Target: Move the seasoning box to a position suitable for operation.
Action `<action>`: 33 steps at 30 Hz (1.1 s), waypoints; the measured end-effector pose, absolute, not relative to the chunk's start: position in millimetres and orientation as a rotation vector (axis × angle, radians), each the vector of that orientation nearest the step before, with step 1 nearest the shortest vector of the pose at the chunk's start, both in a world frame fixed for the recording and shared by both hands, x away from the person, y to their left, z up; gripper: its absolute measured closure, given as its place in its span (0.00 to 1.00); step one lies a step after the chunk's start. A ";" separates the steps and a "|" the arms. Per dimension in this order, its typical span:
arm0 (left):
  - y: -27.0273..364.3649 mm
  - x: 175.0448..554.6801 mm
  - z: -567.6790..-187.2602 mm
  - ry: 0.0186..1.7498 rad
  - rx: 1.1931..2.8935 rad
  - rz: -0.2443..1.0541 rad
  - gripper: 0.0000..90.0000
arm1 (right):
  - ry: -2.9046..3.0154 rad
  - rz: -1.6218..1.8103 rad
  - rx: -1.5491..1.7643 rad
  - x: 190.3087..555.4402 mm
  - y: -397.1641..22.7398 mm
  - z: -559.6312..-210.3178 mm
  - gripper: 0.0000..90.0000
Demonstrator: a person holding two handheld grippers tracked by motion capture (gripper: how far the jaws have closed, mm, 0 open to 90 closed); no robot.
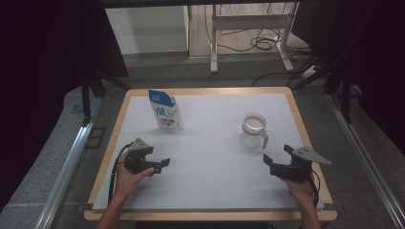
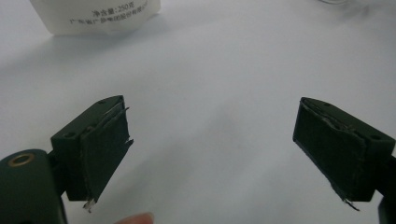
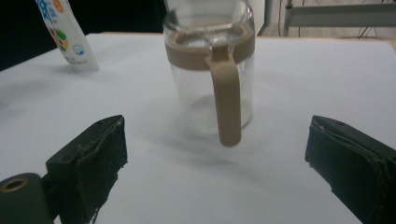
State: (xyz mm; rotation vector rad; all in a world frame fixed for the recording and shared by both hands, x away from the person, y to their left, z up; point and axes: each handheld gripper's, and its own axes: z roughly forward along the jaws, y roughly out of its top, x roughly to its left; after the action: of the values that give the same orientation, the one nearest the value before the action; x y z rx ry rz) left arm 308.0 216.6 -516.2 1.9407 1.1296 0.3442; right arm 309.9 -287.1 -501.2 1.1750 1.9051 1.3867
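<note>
The glass jug (image 3: 208,70) stands upright on the white tabletop (image 1: 215,157), right half, its tan handle (image 3: 227,100) turned straight toward my right gripper (image 1: 279,160). That gripper's jaws are spread wide with nothing between them, lined up on the handle but not yet near it. Off to the left, the blue-and-white pouch (image 1: 165,110) stands near the far edge, well apart from the jug. My left gripper (image 1: 160,162) rests low in front of it, jaws spread too, nothing pinched, bare tabletop between them. My read: the reach is what's in hand. To do it well, I want the right jaws going in level, one either side of the handle, closing on its middle and not scraping the glass. The pouch looks soft, so I'd take it gently by its body.
</note>
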 end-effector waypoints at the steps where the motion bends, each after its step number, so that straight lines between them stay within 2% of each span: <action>1: 216.0 308.5 -516.1 1.128 1.942 0.349 0.12 | 1.913 1.385 1.183 309.6 -287.1 -503.3 0.07; 5: 211.2 309.1 -514.1 1.139 1.977 0.391 0.12 | 1.906 1.421 1.173 300.6 -290.7 -504.1 0.08; 8: 209.0 308.2 -514.1 1.160 1.952 0.373 0.13 | 1.898 1.419 1.160 297.6 -294.6 -501.0 0.08; 10: 202.7 304.7 -512.8 1.172 1.970 0.453 0.13 | 1.903 1.391 1.147 295.0 -296.4 -500.2 0.08; 20: 208.4 302.0 -511.4 1.168 1.945 0.394 0.21 | 1.930 1.342 1.094 284.8 -291.3 -486.7 0.10; 26: 215.7 304.1 -510.1 1.139 1.937 0.413 0.22 | 1.948 1.344 1.104 308.5 -276.2 -467.7 0.10; 29: 218.3 302.6 -510.9 1.127 1.948 0.408 0.21 | 2.003 1.305 1.136 339.8 -263.3 -462.3 0.09; 33: 225.2 299.9 -510.7 1.135 1.925 0.386 0.19 | 2.011 1.299 1.108 353.6 -249.6 -447.5 0.09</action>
State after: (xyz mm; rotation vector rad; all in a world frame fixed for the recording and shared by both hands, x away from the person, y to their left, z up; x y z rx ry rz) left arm 299.9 225.2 -510.7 1.9251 1.1351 0.3861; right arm 353.6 -249.6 -447.5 1.1081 2.0105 1.2986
